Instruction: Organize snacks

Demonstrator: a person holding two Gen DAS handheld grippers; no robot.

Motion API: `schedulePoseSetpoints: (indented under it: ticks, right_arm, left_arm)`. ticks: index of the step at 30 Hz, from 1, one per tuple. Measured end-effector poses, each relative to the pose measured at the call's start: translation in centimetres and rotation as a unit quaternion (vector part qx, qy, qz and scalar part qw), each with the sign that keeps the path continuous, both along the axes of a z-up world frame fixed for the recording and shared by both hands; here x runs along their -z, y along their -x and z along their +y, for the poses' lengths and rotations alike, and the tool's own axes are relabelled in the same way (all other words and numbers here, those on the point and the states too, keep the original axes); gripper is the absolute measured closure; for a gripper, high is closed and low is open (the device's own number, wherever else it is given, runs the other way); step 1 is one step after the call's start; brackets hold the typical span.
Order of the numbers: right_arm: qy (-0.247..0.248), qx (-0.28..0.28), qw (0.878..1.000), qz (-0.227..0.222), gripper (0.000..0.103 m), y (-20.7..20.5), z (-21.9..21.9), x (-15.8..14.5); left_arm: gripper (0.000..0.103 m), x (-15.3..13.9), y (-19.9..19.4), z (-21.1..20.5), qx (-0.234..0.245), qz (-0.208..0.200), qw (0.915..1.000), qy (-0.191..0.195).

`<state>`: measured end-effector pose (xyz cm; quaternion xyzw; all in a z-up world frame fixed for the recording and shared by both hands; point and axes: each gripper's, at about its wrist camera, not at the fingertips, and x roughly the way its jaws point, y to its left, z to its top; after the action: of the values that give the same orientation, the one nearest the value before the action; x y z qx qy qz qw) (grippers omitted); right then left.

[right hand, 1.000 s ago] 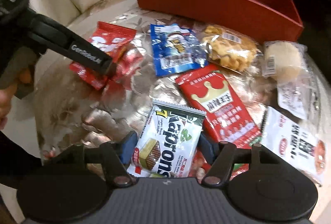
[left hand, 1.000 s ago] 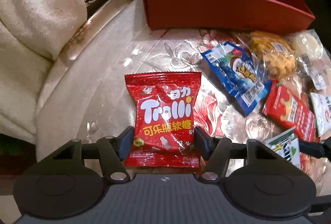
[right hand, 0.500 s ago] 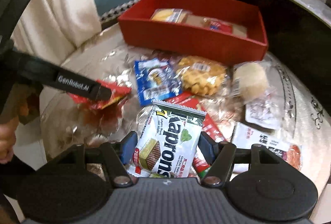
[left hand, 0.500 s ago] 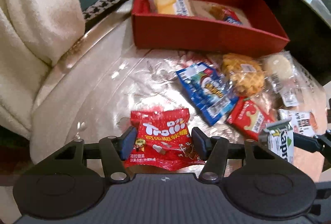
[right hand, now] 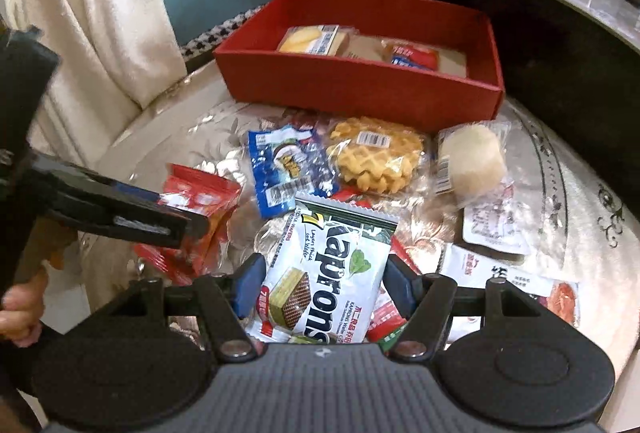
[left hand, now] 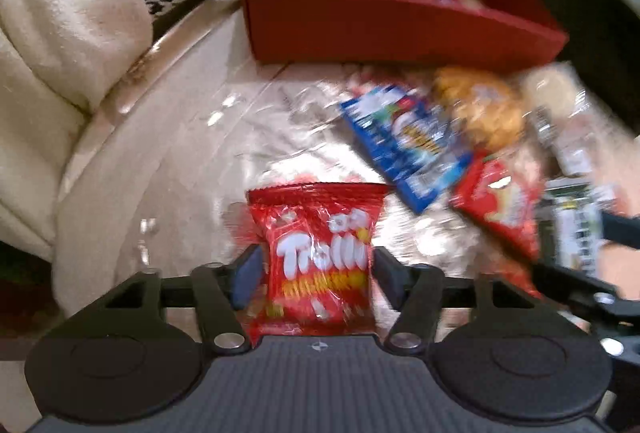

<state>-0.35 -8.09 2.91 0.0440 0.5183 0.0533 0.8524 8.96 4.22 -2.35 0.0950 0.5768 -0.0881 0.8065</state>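
The left claw (left hand: 316, 269) gripped the Trolli bag (left hand: 320, 261); the right claw (right hand: 324, 285) gripped the Kaprons pack (right hand: 332, 273). The red box (right hand: 360, 85) stood ahead of both, beyond the loose snacks.

Bare counter (left hand: 168, 161) is left open between the cream blanket (left hand: 60, 33) and the red box (left hand: 384, 29). The ground before the box's near wall is crowded by a blue packet (right hand: 288, 169), a waffle (right hand: 376, 153) and a bun (right hand: 472, 161). Open floor is seen in the box's right end (right hand: 452, 61), beside two packets.
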Motion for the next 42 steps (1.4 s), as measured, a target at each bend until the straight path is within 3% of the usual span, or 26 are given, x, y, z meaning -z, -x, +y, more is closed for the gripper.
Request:
schedulePoseSetpoints:
  ticks: [6,9,13,25,42]
  right_arm:
    - [-0.004,-0.004,1.0,0.005,0.042,0.2,0.0,0.4]
    - [-0.008,-0.001,1.0,0.007,0.042,0.2,-0.3,0.5]
    - [-0.007,-0.002,1.0,0.003,0.042,0.3,-0.4,0.4]
    - [-0.001,0.015,0.999,-0.038,0.042,-1.0,-1.2,-1.8]
    - [-0.003,0.048,0.994,-0.093,0.042,-6.0,-3.6,-4.9]
  left_arm:
    - [0.023,1.6,-1.0,0.4,-0.016,0.023,0.9996,-0.003]
    - [0.038,1.2,-0.5,0.9,-0.017,0.024,0.9996,-0.002]
    - [0.044,0.9,0.4,1.3,-0.021,0.031,0.9993,0.004]
    - [0.044,-4.3,0.6,0.0,-0.021,-0.043,0.9978,0.046]
    - [0.044,-7.8,-3.7,-3.2,-0.036,-0.095,0.9921,0.073]
